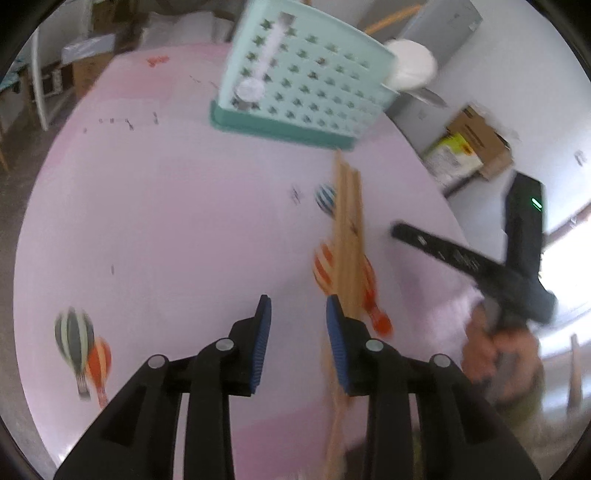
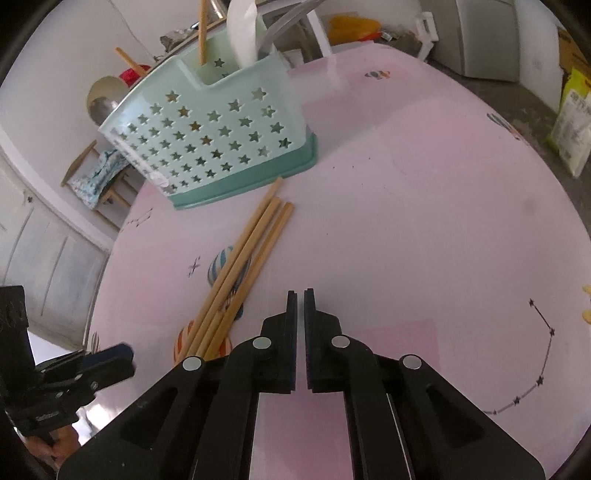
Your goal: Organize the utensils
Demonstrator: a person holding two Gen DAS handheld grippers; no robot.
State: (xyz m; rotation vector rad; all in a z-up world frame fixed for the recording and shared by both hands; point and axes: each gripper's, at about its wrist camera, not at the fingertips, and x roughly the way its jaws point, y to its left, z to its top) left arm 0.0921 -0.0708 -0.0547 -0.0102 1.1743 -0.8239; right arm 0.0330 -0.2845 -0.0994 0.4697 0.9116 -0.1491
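Observation:
Several wooden chopsticks (image 2: pixel 243 269) lie in a bundle on the pink table, pointing at a mint-green star-holed utensil basket (image 2: pixel 210 140). The basket holds a wooden stick (image 2: pixel 202 33) and a white utensil (image 2: pixel 242 33). In the left wrist view the chopsticks (image 1: pixel 349 236) lie just right of my left gripper (image 1: pixel 298 314), which is open and empty above the table. The basket (image 1: pixel 303 85) stands farther ahead. My right gripper (image 2: pixel 300 295) is shut and empty, just right of the bundle. The right gripper also shows in the left wrist view (image 1: pixel 461 258).
The pink table (image 2: pixel 424 221) has balloon prints. A white round item (image 1: pixel 410 64) sticks out of the basket. Cardboard boxes (image 1: pixel 476 144) and a yellow bag (image 2: pixel 570 122) sit on the floor beyond the table edge. A wooden chair (image 2: pixel 92 173) stands behind.

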